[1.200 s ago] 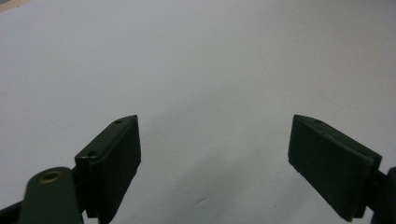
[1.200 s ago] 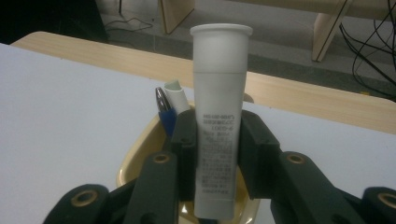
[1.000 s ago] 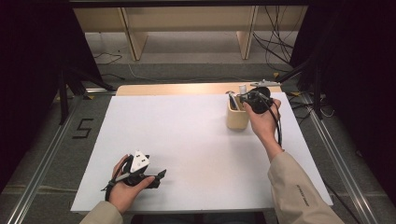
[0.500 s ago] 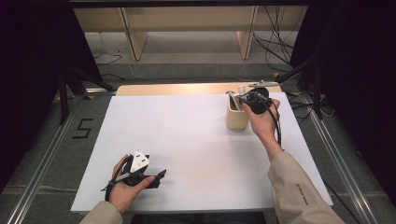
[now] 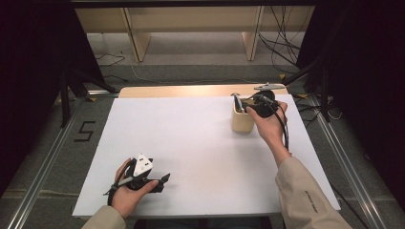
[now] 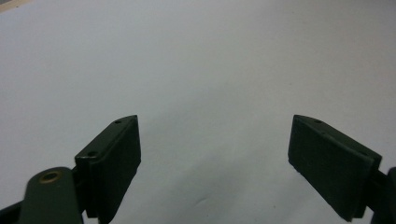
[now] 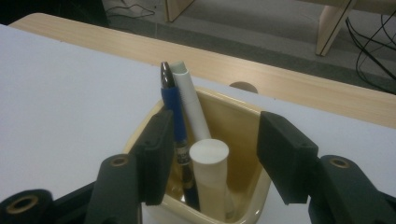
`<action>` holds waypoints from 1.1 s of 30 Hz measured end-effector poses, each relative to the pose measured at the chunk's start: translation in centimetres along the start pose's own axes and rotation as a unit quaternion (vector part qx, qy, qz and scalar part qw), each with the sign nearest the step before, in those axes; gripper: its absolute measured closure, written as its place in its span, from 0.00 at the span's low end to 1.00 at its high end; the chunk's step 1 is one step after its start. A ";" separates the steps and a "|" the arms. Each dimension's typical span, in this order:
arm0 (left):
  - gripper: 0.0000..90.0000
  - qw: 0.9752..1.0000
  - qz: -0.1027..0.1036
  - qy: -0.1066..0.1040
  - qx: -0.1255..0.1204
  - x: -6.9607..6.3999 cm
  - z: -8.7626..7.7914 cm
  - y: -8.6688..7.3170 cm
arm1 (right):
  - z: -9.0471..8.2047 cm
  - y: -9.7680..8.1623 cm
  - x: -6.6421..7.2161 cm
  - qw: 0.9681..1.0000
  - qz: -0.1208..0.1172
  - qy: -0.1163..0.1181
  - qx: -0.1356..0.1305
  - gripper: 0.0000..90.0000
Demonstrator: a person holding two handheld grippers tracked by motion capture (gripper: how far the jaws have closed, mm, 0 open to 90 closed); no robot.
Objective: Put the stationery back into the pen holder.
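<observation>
Jaws just opened above glossy cream cup [image 7: 233,121]

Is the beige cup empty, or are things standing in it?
Not empty. The cup holds a blue pen, a white pen and a white cylinder, all roughly upright.

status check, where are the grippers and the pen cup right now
Right gripper over the cup, jaws just opened, white cylinder loose between them. Left gripper open, idle over the table. Nothing in the way.
</observation>
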State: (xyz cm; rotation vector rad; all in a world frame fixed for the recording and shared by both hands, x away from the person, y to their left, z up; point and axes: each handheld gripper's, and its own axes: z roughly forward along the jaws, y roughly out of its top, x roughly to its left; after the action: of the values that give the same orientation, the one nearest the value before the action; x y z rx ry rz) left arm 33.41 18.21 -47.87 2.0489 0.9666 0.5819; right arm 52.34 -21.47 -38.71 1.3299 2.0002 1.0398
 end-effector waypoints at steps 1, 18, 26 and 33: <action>0.19 1.000 0.000 0.000 0.000 0.0 0.0 0.0 | -0.1 0.0 0.0 1.000 0.001 0.002 0.000 0.51; 0.19 1.000 0.000 0.000 0.000 0.0 0.0 0.0 | -1.7 -0.3 0.5 1.000 0.004 0.025 0.001 0.39; 0.19 1.000 -0.001 0.000 0.000 0.0 0.0 0.0 | -2.3 -0.7 0.7 0.999 0.007 0.037 0.003 0.37; 0.19 1.000 -0.001 0.000 0.000 0.0 0.0 0.0 | -2.8 -1.3 0.8 0.999 0.007 0.047 0.001 0.35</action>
State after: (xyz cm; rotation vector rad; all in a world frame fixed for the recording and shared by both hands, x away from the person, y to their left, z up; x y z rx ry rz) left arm 33.39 18.18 -47.89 2.0468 0.9685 0.5815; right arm 49.23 -21.89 -38.13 1.3195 2.0635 1.1273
